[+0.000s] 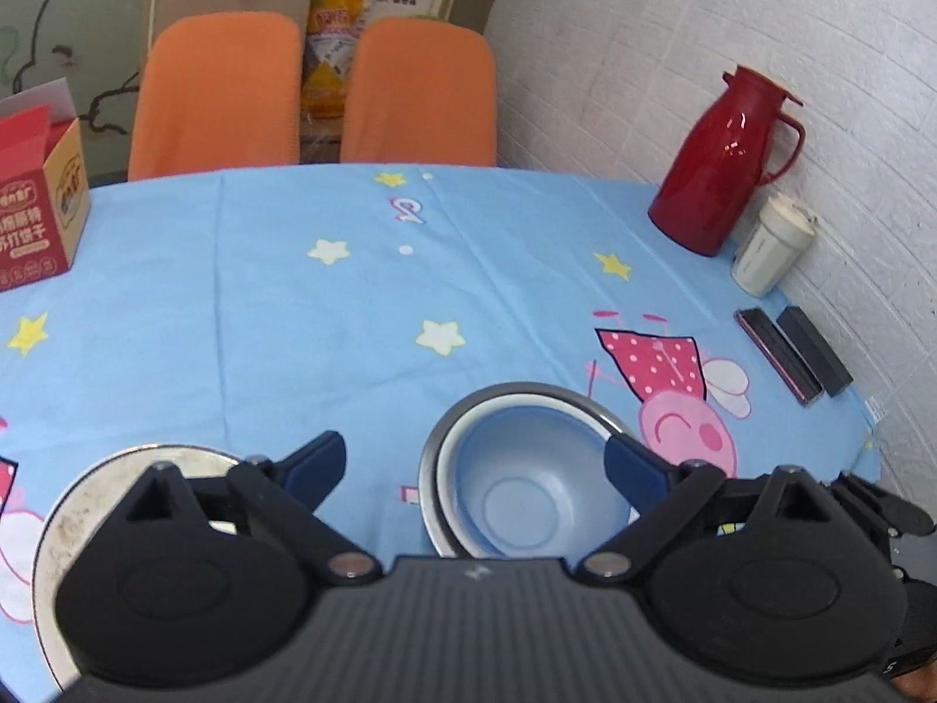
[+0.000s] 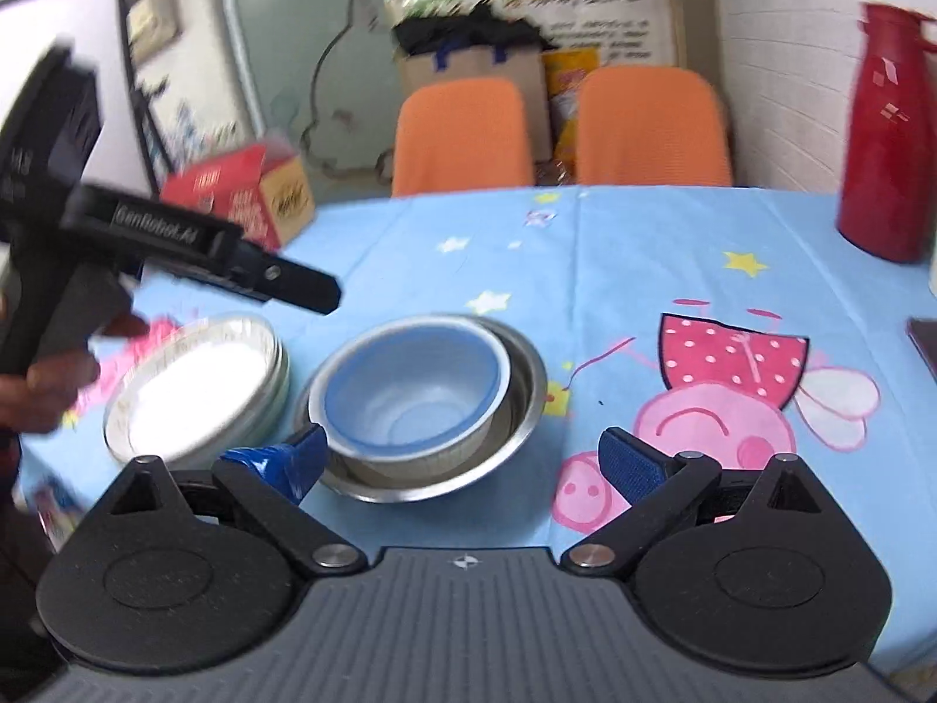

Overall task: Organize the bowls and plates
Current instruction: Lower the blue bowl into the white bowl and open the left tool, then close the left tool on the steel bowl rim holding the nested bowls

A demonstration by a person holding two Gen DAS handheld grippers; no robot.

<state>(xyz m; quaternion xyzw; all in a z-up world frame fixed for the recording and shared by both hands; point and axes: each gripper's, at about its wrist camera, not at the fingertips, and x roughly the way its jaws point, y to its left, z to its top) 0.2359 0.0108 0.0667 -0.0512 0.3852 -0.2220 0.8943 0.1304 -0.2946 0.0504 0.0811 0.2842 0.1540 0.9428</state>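
A blue bowl (image 1: pixel 527 492) sits nested inside a steel bowl (image 1: pixel 430 468) on the blue tablecloth; both show in the right wrist view too, the blue bowl (image 2: pixel 410 386) inside the steel bowl (image 2: pixel 521 392). A stack of metal plates (image 2: pixel 193 386) lies to their left, partly hidden under the left gripper in its own view (image 1: pixel 70 509). My left gripper (image 1: pixel 474 468) is open and empty, held above the bowls and plates; it also shows from the side in the right wrist view (image 2: pixel 304 287). My right gripper (image 2: pixel 462 463) is open and empty, just in front of the bowls.
A red thermos (image 1: pixel 720 170), a white cup (image 1: pixel 773 246) and two dark cases (image 1: pixel 790 357) stand by the right wall. A red carton (image 1: pixel 41 217) sits at the far left. Two orange chairs (image 1: pixel 316 94) stand behind the table. The tablecloth (image 1: pixel 351 304) spreads across the middle.
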